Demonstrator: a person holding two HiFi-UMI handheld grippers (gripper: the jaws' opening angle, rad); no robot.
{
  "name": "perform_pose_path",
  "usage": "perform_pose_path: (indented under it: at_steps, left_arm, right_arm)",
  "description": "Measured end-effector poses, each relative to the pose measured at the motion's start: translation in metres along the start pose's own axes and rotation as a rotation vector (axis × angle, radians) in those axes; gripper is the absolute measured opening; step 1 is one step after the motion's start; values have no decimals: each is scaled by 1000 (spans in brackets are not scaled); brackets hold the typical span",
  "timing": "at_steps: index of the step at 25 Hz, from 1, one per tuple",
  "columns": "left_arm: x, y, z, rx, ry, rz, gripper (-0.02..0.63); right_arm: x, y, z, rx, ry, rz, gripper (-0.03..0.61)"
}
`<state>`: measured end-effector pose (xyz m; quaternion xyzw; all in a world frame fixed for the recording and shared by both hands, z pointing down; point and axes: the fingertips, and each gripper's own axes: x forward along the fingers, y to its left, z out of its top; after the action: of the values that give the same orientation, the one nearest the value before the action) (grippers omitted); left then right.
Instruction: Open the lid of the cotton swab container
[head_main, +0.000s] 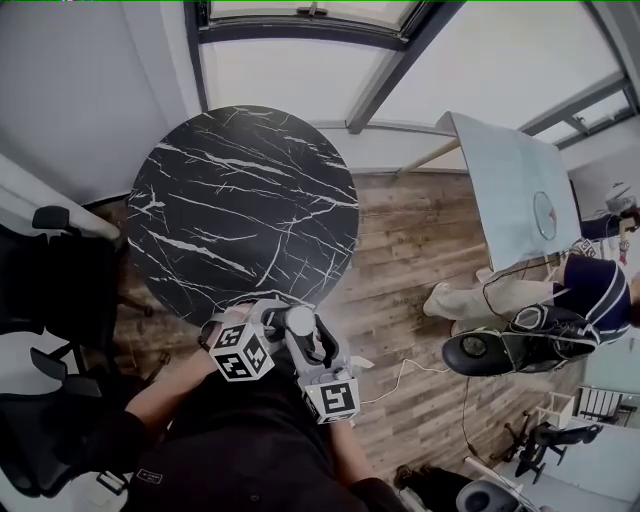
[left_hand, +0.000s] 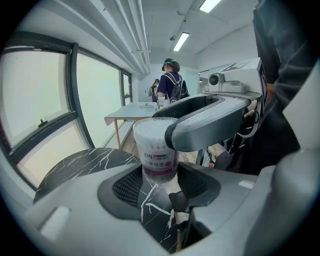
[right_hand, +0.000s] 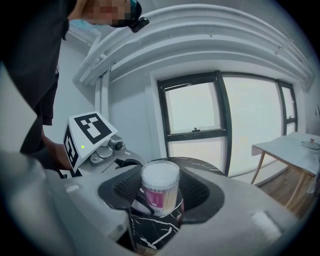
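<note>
Head view showed a round black marble table on wood flooring below large windows. At its near edge, the left gripper and right gripper both clamped the cotton swab container, lid on.

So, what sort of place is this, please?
Most likely an office or lab workroom. It has big windows, strip lights on the ceiling, and a white work table with a person standing at it.
</note>
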<state>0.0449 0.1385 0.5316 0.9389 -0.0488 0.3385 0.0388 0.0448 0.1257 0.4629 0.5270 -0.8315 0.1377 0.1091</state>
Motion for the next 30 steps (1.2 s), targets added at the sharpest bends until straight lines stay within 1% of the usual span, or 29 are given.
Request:
perform_pose_path:
  at_steps: [3,7,12,17,25,30]
  left_arm:
    - [0,1,0,2,-15,-2,227]
    - [-2,4,0,11,-31,-8,225]
    - [-3,6,-2,-8,-49,-9,224]
    - [-2,7,-6,-10,-51,-2,222]
    - [-1,10,-9,-26,-83,-16,219]
    - [0,13,-9,-28,-102,-4,219]
  right_arm:
    - [1,-1,0,16,-5,0,235]
    - [3,-4,3,70,6,4,233]
    - [7,-4,5,78,19,18,232]
    - [9,-2,-1,92,46,33,232]
    - [14,-6,-4,133,50,41,230]
    - [17,-6,-2,149,54,49,229]
